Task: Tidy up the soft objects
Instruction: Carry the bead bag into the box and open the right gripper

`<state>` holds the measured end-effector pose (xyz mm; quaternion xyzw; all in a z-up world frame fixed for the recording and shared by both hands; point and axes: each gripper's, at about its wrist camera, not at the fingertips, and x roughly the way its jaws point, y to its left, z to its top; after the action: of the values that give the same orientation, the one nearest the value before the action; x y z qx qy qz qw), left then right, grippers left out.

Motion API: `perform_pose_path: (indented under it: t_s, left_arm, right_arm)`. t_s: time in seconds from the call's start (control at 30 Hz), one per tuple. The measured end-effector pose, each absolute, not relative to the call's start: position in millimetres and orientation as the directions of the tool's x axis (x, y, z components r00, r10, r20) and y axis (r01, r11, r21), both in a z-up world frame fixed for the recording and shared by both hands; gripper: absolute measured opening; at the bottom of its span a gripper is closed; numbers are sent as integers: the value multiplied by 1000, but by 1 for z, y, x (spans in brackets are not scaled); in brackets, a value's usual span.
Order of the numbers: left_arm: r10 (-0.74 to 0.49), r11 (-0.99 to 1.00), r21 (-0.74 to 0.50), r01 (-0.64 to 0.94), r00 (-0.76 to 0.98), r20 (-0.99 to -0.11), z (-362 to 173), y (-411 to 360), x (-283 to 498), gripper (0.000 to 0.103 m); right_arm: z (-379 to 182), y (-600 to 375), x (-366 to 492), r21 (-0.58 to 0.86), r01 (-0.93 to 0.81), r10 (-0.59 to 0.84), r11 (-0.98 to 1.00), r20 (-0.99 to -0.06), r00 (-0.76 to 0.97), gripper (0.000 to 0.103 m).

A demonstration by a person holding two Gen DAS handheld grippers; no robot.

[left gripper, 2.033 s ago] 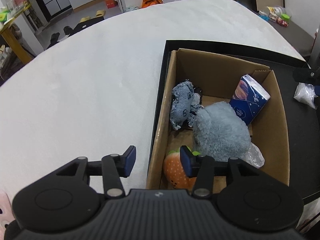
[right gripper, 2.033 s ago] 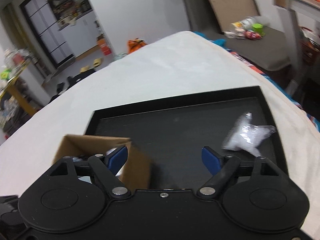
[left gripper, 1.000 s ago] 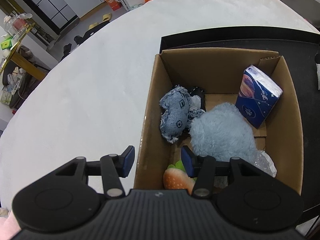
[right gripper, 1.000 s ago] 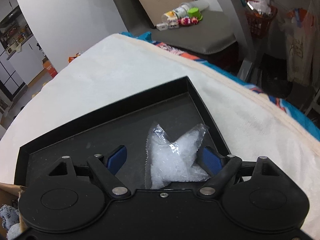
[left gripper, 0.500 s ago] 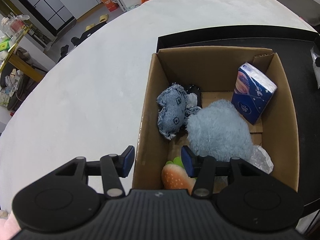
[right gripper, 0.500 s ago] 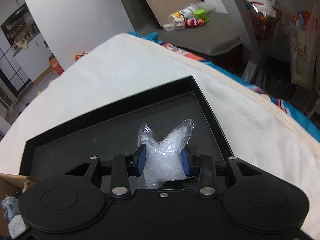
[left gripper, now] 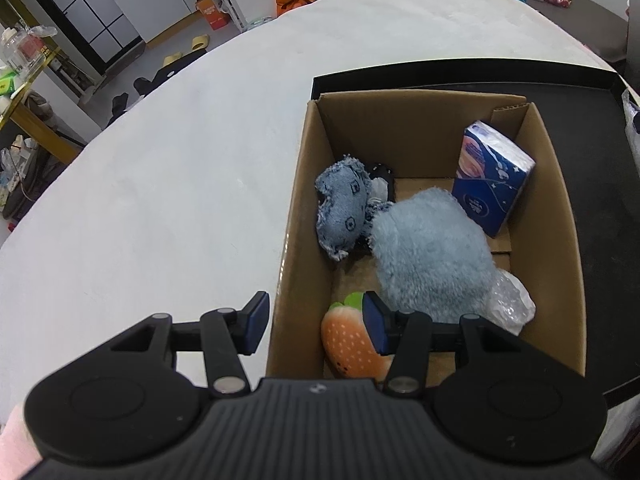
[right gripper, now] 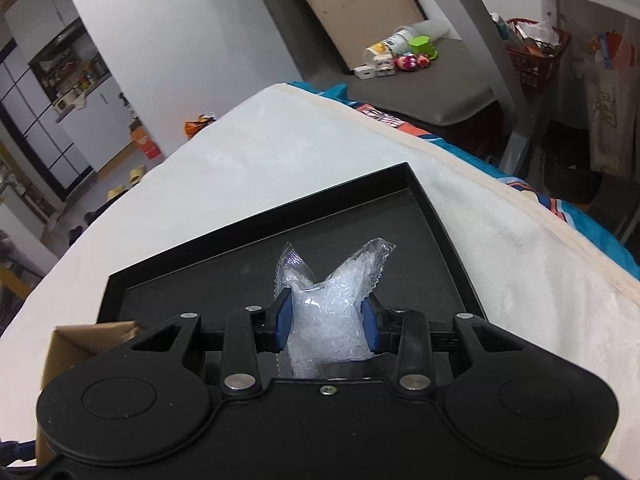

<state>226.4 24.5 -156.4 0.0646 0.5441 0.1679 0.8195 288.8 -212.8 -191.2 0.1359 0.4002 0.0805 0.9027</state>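
My right gripper (right gripper: 326,322) is shut on a clear bag of white pellets (right gripper: 332,280), held just above the black tray (right gripper: 256,232). The bag's two top corners stick up past the blue pads. In the left wrist view my left gripper (left gripper: 316,322) is open and straddles the near left wall of the cardboard box (left gripper: 400,120), pressing on nothing. Inside the box lie a fluffy blue plush (left gripper: 432,252), a denim toy (left gripper: 342,204), a strawberry plush (left gripper: 348,344), a blue tissue pack (left gripper: 490,176) and a crumpled clear bag (left gripper: 510,304).
The box stands on the left part of the black tray (left gripper: 460,70), which rests on a white blanket (left gripper: 160,180). The blanket's edge and a drop to the floor lie at the right (right gripper: 560,216). Room clutter sits far behind.
The right jaws have closed on the pellet bag and lifted it slightly off the tray. The left gripper has stayed over the box wall, nearly still.
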Motion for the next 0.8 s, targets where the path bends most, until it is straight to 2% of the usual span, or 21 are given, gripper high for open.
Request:
perform_pose_path:
  t_s: [0.23,0.8]
  left_arm:
    - [312,947,254,-195,380,-871,-152,25,217,50]
    - [203,964,108,-242,415,-887,-146,55,194,49]
  right_arm:
    - [-172,-208,272,373,-61,318,926,-680,661,35]
    - [-133,-157,224,347,-209,396,914,-657,642,35]
